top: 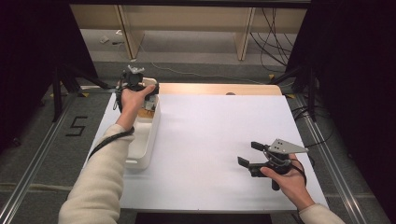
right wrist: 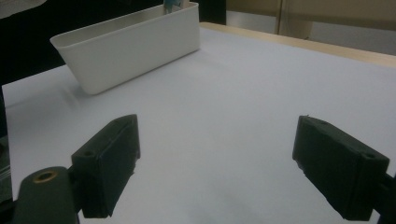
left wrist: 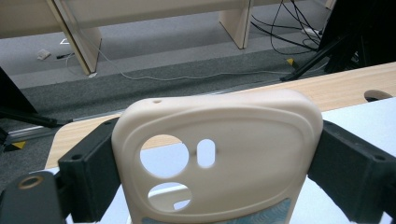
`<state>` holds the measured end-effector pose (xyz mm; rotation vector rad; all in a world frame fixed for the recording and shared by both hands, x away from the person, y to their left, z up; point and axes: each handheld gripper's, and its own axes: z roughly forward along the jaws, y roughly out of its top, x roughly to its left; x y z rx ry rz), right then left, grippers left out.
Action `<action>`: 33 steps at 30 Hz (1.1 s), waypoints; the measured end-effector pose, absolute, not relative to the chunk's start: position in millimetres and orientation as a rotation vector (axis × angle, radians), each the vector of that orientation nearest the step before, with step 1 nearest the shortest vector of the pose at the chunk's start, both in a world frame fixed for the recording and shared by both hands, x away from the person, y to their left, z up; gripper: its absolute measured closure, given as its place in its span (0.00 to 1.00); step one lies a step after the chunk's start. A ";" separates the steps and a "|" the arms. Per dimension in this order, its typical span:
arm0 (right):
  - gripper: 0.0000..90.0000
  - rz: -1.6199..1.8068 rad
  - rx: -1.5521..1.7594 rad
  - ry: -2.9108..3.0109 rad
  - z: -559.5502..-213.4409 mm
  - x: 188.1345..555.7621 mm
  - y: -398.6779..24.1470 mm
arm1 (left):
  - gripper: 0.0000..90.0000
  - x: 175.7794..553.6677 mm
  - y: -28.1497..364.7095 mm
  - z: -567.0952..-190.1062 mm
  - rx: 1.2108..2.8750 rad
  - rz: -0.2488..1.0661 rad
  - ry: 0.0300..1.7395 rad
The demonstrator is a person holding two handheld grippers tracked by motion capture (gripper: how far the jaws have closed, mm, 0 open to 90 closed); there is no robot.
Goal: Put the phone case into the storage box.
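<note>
Item: cream phone case (left wrist: 233, 154), soft-looking, w/ round and oval camera cut-outs and a patterned blue strip at its lower edge; held upright btwn both jaws of left gripper (left wrist: 217, 163), which is clamped on its two sides. Location: far-left part of table (top: 215, 140), above far end of white bin (top: 147, 140); whether case touches bin cannot be told from high view, where the hand covers it. Left gripper (top: 135, 86) held by person's left hand (top: 133, 100), cream sleeve (top: 95, 186) reaching in from bottom left, cable trailing along forearm. White bin: long, rectangular, open top, standing on table's left edge; in right gripper view bin (right wrist: 126, 46) sits well apart from the jaws, w/ a bit of blue-patterned thing poking over its far rim. Right gripper (top: 247, 156): jaws wide apart, nothing btwn them, over bare white table surface near the right front; grey three-cornered plate on top; held by right hand (top: 287, 179). Right gripper view: gripper (right wrist: 217, 163) jaws spread, white table (right wrist: 224, 107) below. Surroundings: wooden strip at table's far edge, grey carpet floor (left wrist: 163, 88), cables (left wrist: 285, 23), wooden furniture legs beyond; "5" marked on floor at left.
</note>
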<state>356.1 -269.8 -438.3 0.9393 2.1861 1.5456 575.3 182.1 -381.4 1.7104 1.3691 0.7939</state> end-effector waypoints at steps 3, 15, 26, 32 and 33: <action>0.18 1.545 0.939 2.187 -438.3 356.1 -269.8 | 0.12 575.7 181.5 -381.4 1.712 0.795 1.369; 0.18 1.544 0.939 2.189 -438.7 356.2 -269.7 | 0.12 578.3 181.8 -383.9 1.711 0.792 1.372; 0.18 1.544 0.937 2.191 -438.8 356.3 -269.8 | 0.12 579.9 181.4 -385.8 1.715 0.792 1.376; 0.18 1.543 0.938 2.194 -439.1 356.4 -269.7 | 0.12 580.7 182.1 -386.5 1.712 0.789 1.381; 0.18 1.544 0.938 2.193 -439.1 356.4 -269.6 | 0.12 580.8 182.1 -386.8 1.712 0.788 1.381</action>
